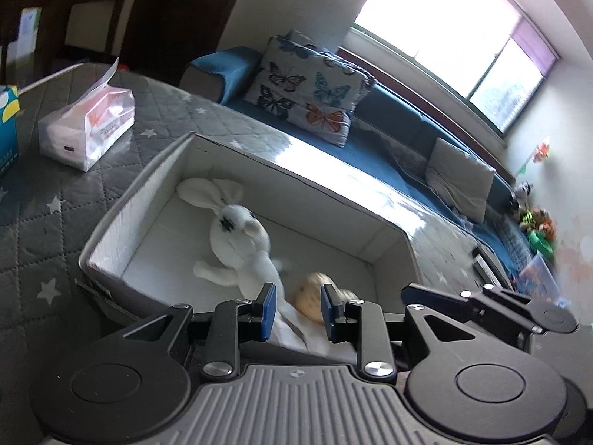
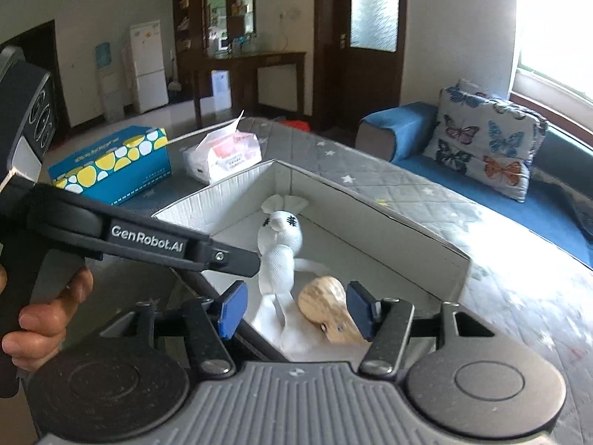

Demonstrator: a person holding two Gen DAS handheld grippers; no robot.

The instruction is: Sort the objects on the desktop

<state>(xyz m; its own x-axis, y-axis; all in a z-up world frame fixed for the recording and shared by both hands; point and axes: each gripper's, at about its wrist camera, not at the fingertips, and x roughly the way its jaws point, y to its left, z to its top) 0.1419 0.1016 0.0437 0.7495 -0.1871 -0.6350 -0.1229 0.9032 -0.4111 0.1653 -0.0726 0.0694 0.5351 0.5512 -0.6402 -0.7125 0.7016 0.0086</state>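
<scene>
A white plush rabbit [image 1: 241,244] lies in an open white cardboard box [image 1: 148,200] on the grey star-quilted table. A tan wooden hedgehog-like toy [image 1: 311,296] lies beside it at the box's near end. My left gripper [image 1: 298,311] hovers open above the box's near end, with nothing between its blue pads. In the right wrist view the rabbit [image 2: 281,248] and the wooden toy [image 2: 326,307] lie in the box [image 2: 370,222]. My right gripper [image 2: 296,309] is open above the toy, holding nothing. The left gripper's black body [image 2: 148,241] crosses that view at left.
A pink-and-white tissue pack [image 1: 89,126] and a blue box with yellow spots [image 2: 111,170] stand on the table beyond the box. A blue sofa [image 1: 389,137] with a butterfly cushion [image 1: 307,89] runs along the table's far side under a window.
</scene>
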